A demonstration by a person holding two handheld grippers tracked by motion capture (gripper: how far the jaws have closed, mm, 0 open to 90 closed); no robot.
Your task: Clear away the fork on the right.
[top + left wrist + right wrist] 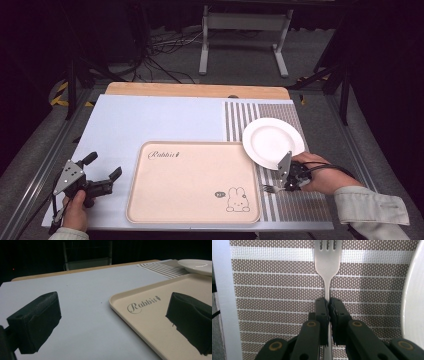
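— Striped placemat (274,290) under my right gripper (329,305): where does the fork (327,262) lie?
— On it, at the plate's (272,140) six o'clock. My jaws pinch its handle; tines point twelve o'clock, long axis along them. My left gripper (112,322) stands spread beside the tray (150,322).

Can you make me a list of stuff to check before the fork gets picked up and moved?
1. Right gripper pinches the fork handle: ok.
2. Fork sits straight between the jaws: ok.
3. Fork lifted off the striped placemat: cannot tell.
4. White plate close beside the right gripper, could get bumped: not ok.
5. Beige tray has room for the fork: ok.
6. Left gripper open and out of the way, left of the tray: ok.
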